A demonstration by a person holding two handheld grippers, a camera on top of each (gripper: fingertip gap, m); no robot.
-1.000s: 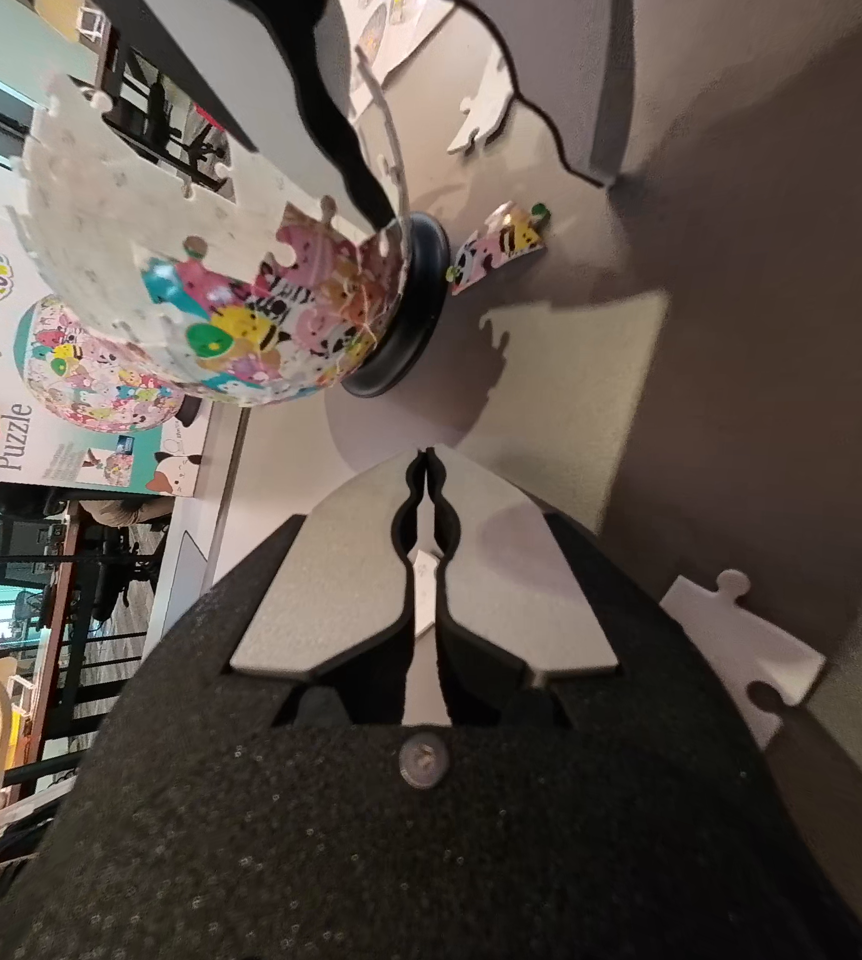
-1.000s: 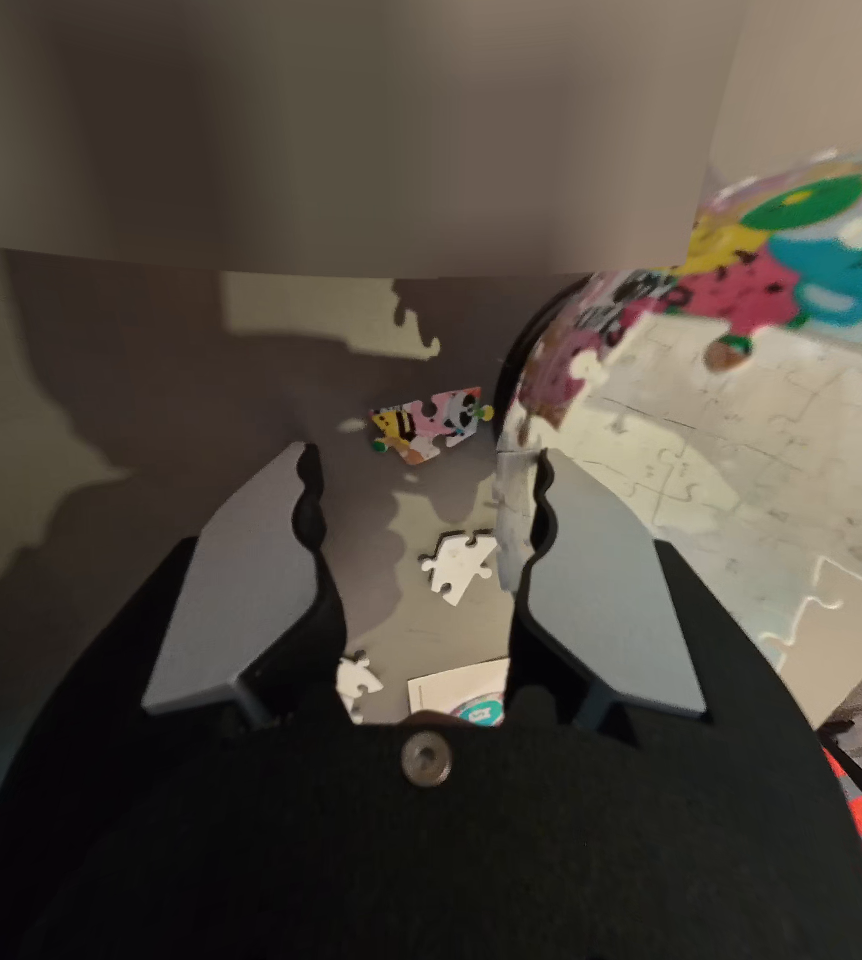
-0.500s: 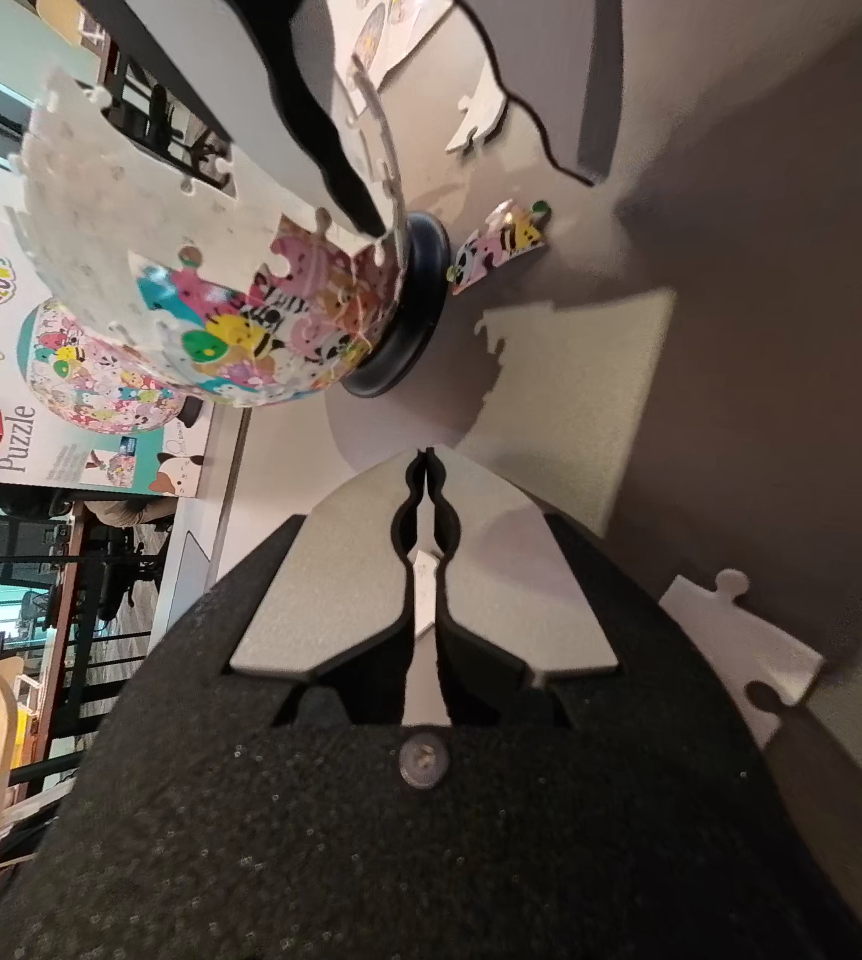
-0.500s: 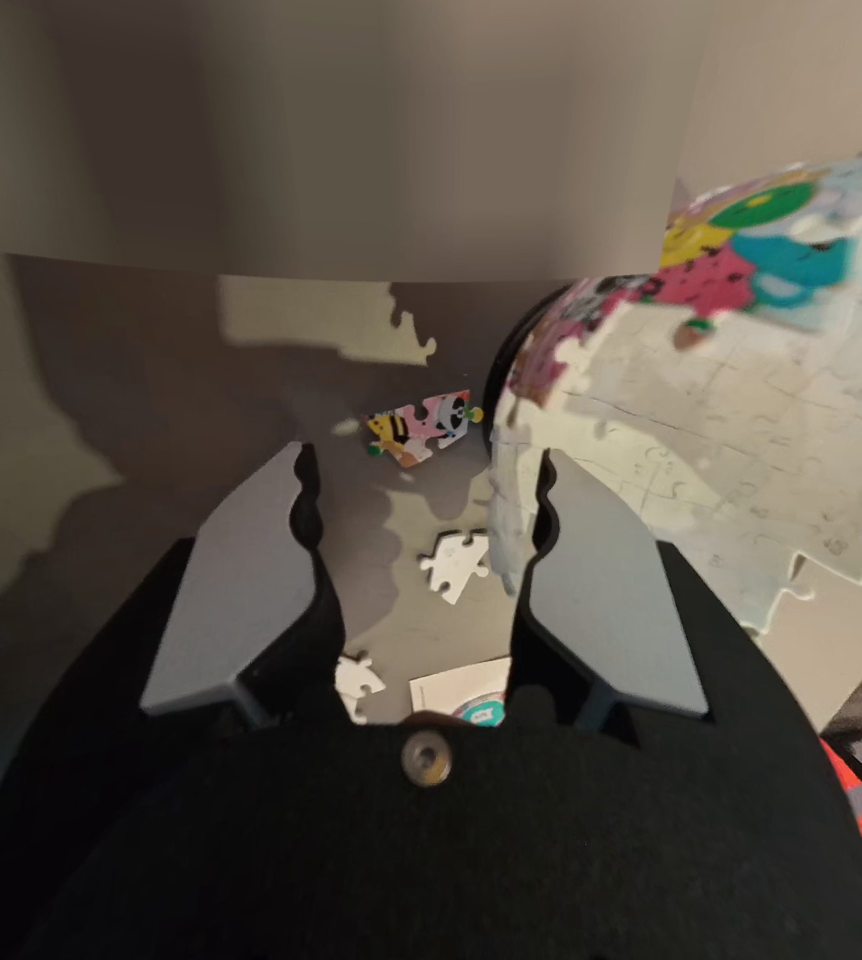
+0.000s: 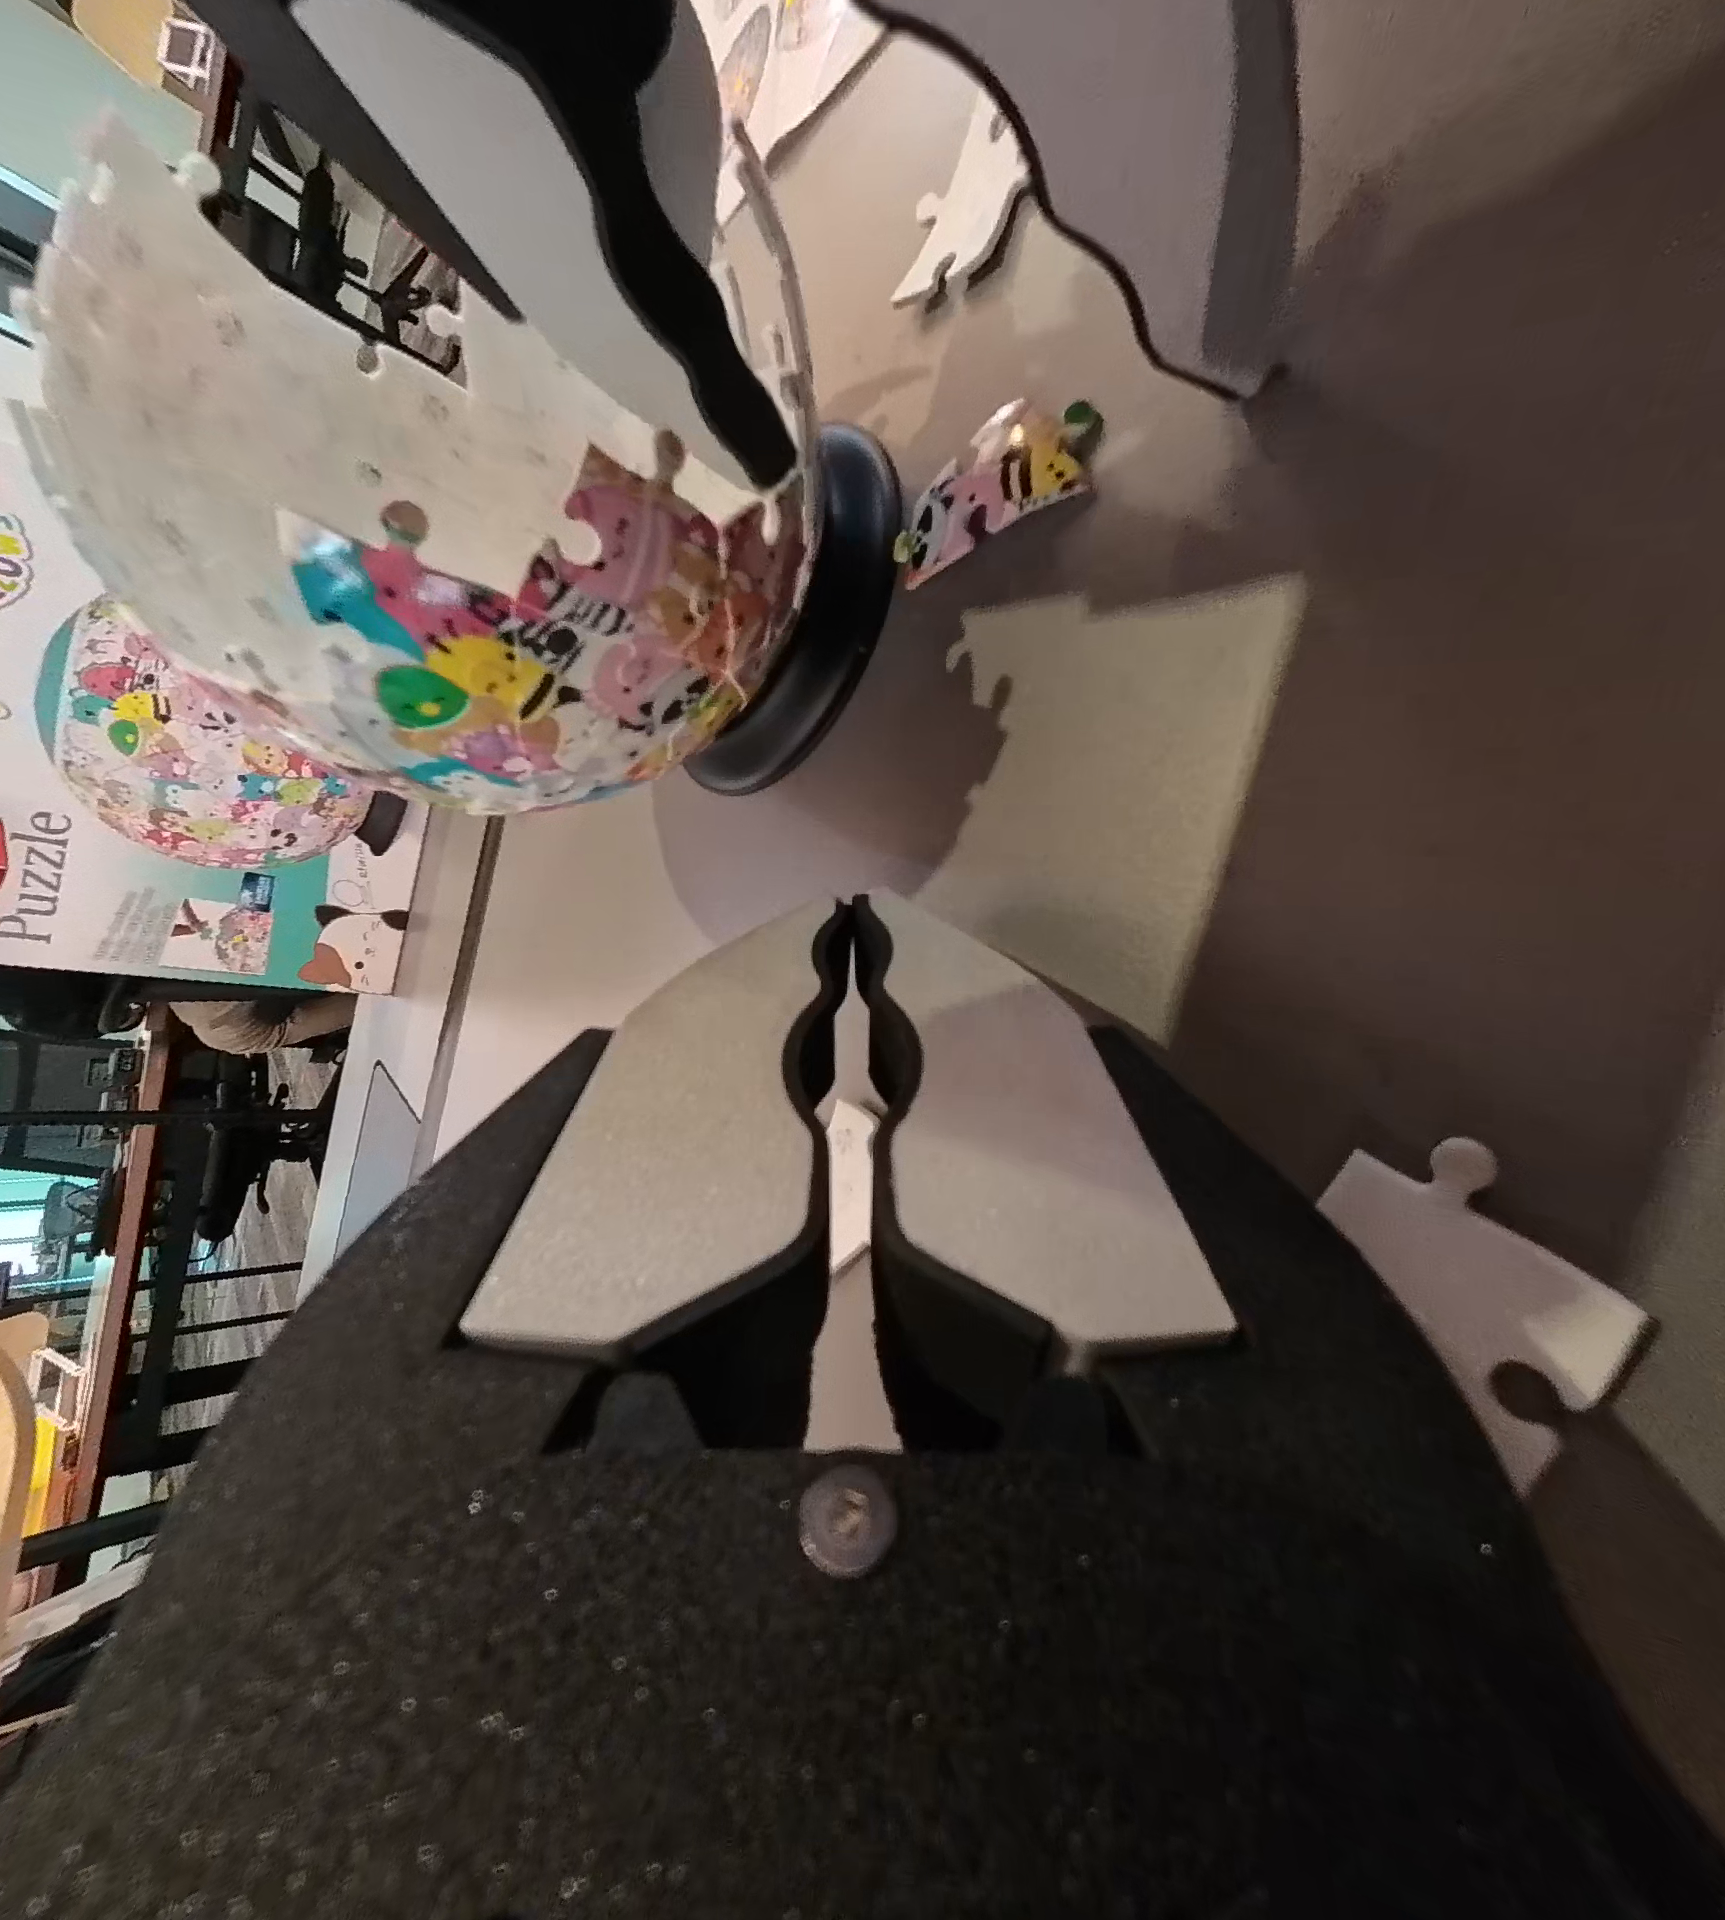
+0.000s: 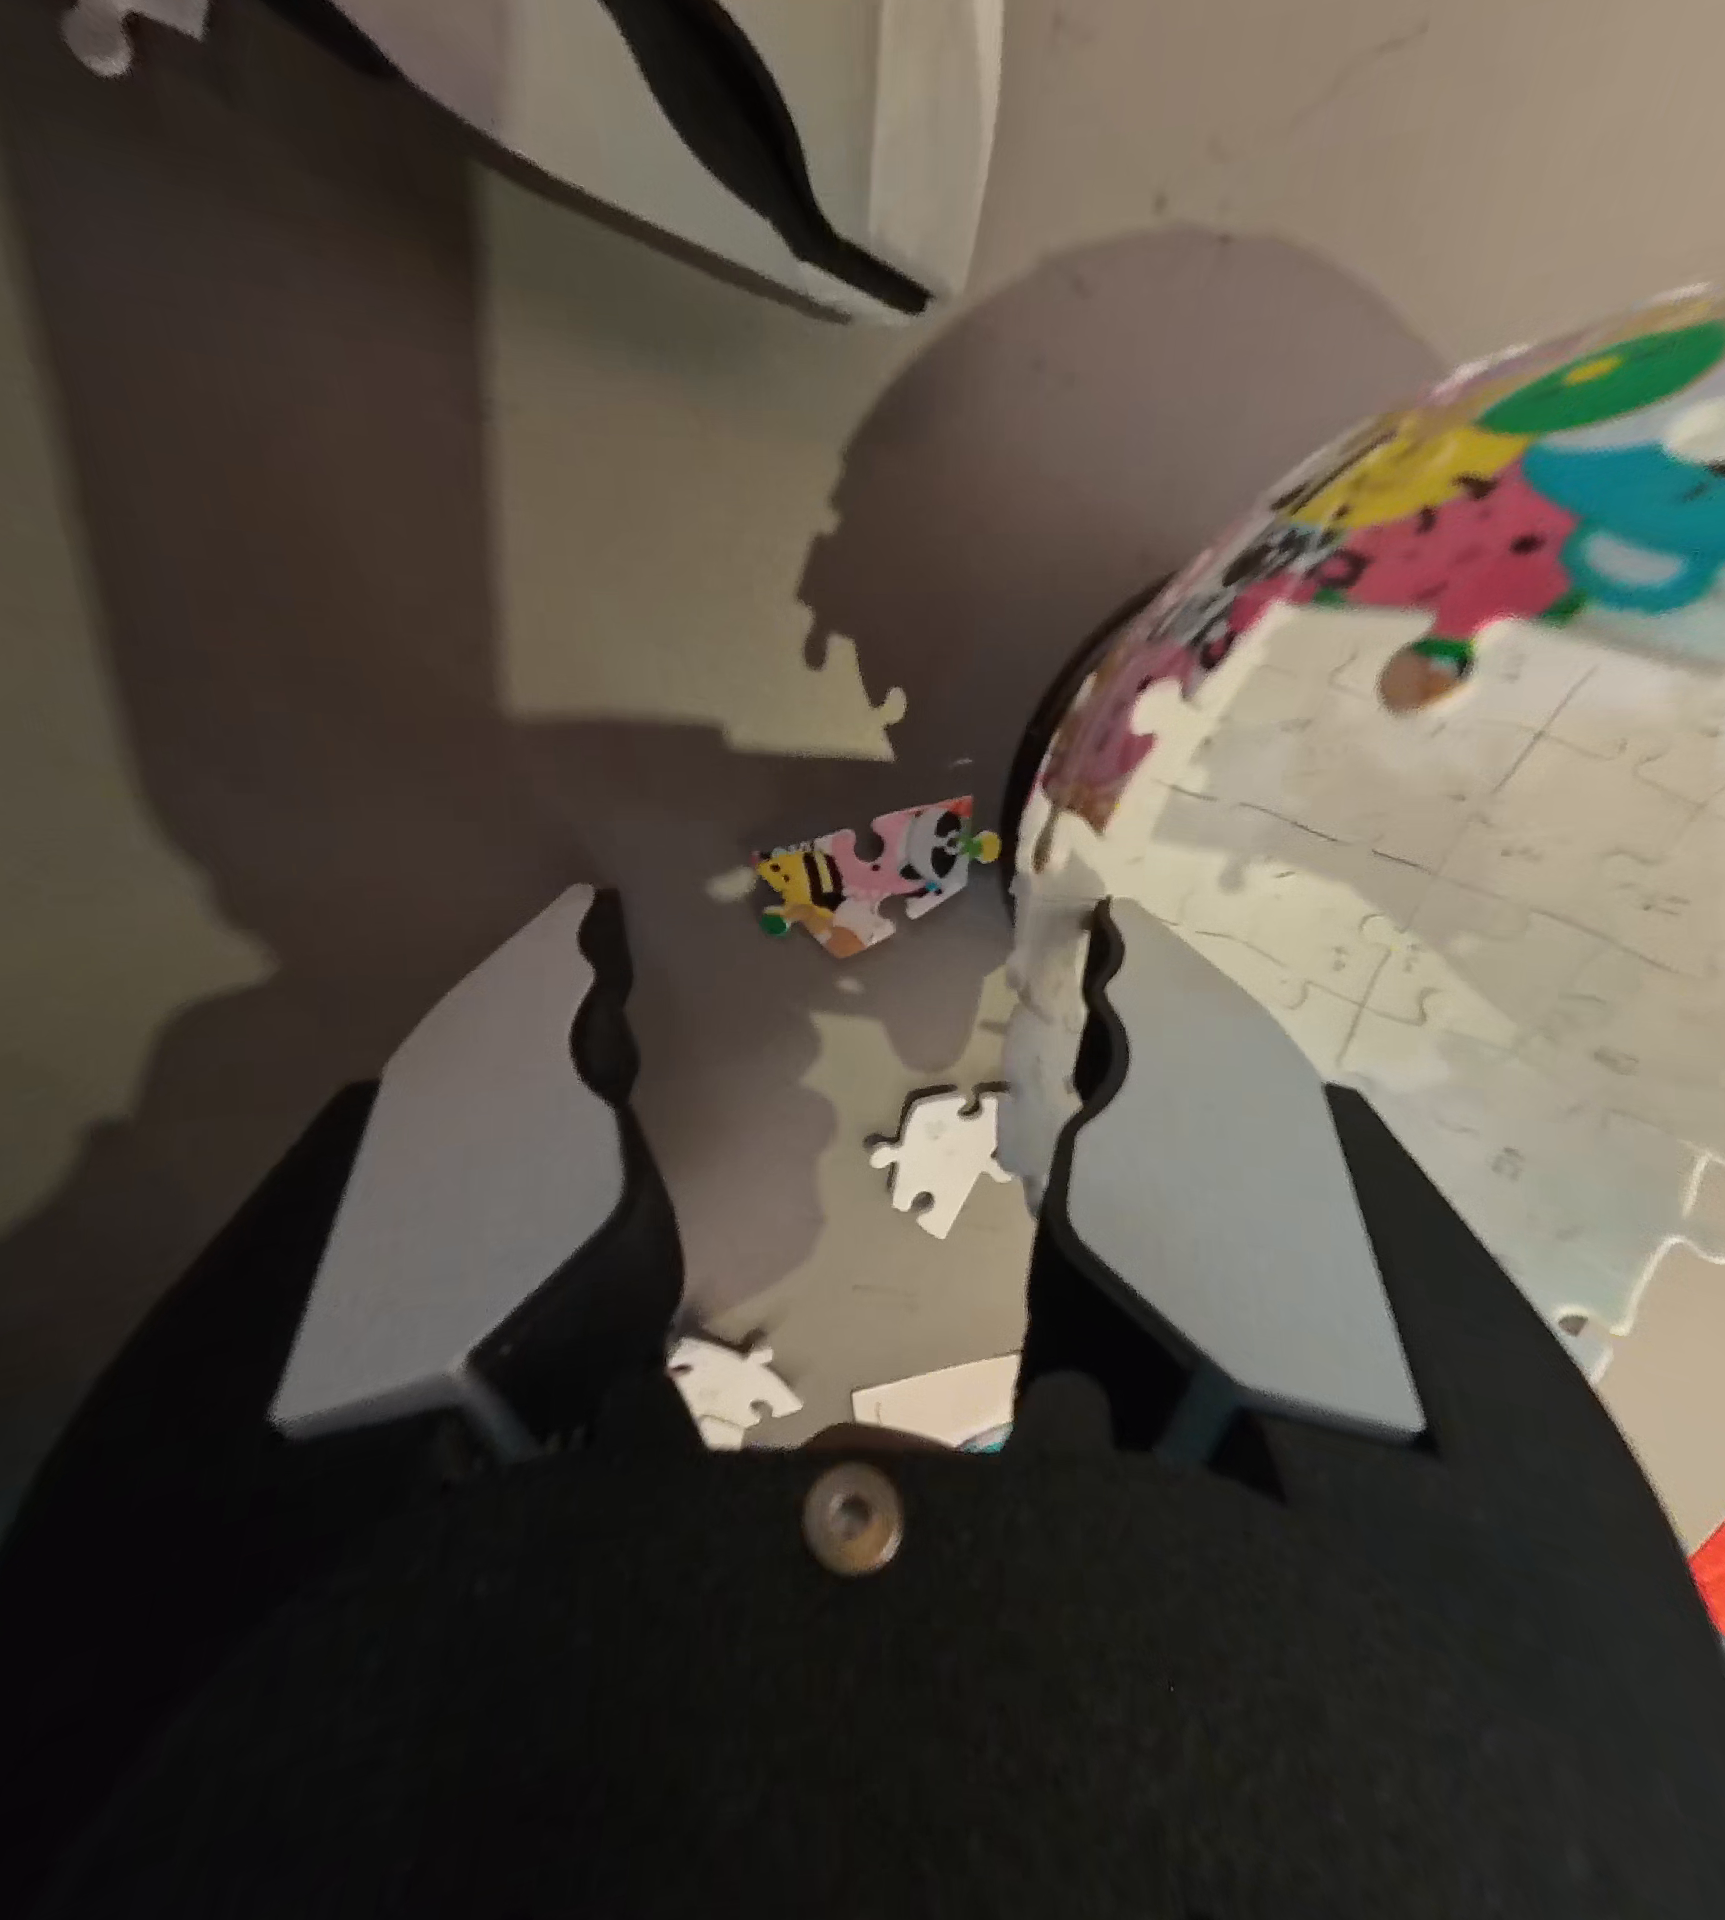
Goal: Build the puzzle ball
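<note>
My right gripper [image 6: 847,935], jaws wide, straddled the puzzle ball [image 6: 1409,935] rim; my left gripper [image 5: 853,925] pinched a half-hidden white piece [image 5: 850,1174].

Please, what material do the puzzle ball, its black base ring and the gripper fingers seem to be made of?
Puzzle ball: probably thin rigid plastic; the curved pieces keep a shell shape, glossy print outside, matte white inside.
Black base ring: likely smooth plastic, with a slight sheen.
Fingers of the right gripper: grey matte faces with black wavy inner edges, perhaps rubber or foam; I cannot tell for certain.
</note>
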